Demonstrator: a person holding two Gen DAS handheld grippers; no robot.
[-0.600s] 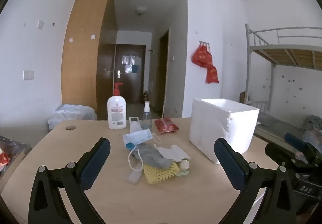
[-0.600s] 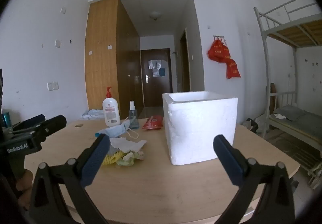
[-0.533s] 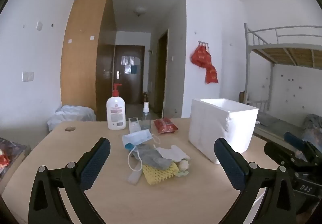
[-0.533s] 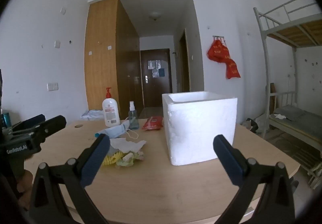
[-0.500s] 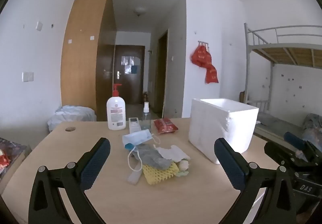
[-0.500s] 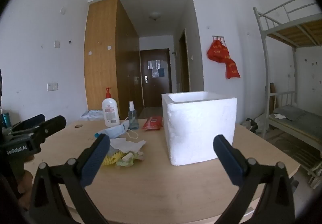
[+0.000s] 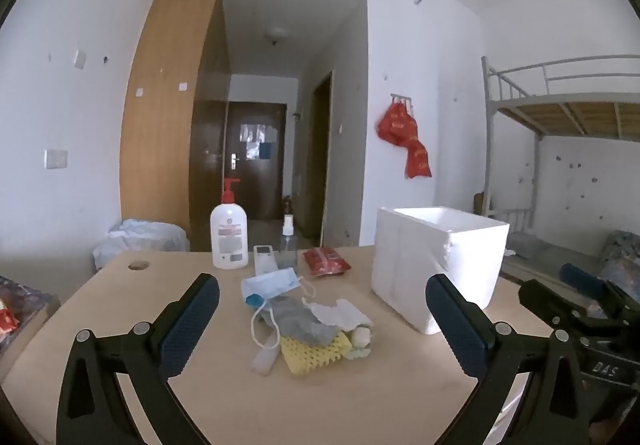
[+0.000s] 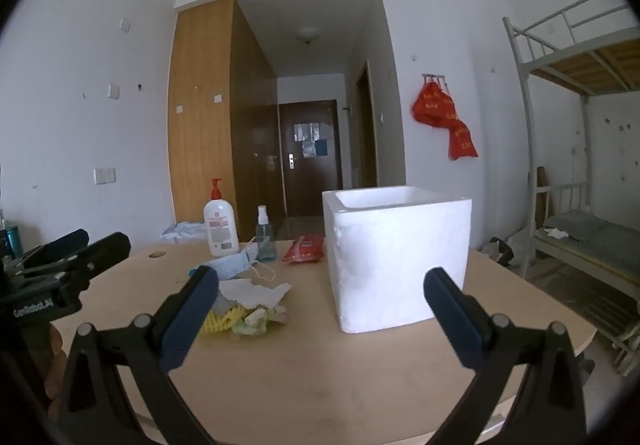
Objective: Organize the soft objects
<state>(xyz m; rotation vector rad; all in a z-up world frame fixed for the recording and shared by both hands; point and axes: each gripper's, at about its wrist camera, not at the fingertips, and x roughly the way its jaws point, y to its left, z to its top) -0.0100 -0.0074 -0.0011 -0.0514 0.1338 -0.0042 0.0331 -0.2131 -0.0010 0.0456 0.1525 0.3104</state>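
Soft things are piled beside the white box; both grippers are wide open, empty; one top piece should be pinched gently.

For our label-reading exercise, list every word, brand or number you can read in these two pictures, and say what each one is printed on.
"GenRobot.AI": on the black body of the left gripper.
"DAS": on the black body of the right gripper.
White pump bottle with red pump: label print too small to read.
Red hanging bags: yellow characters too blurred.
Red flat packet: unreadable.
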